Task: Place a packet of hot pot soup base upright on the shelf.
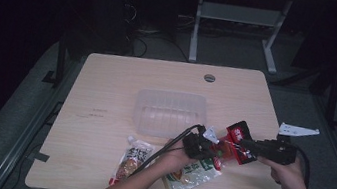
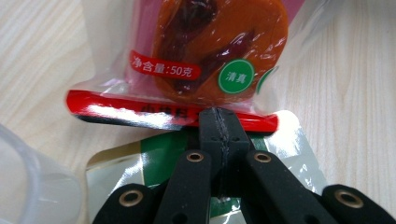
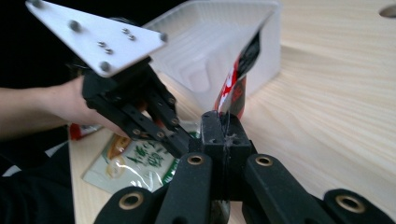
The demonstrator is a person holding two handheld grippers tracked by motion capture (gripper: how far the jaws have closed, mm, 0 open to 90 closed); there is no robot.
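risk: both claws clenched on thin sealed edges of red snack pouch (image 1: 235, 144), held above worktop (image 1: 106, 90); opposing pull could tear seam or slip film out. left claw (image 2: 218, 122) pinches red bottom strip, right claw (image 3: 223, 125) nips opposite edge. clear plastic tray (image 1: 170, 112) just behind, green pouch (image 1: 192, 175) underneath.

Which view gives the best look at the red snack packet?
Left gripper view: the red snack packet faces the camera, print legible. High view shows it small between both grippers; right gripper view shows it edge-on.
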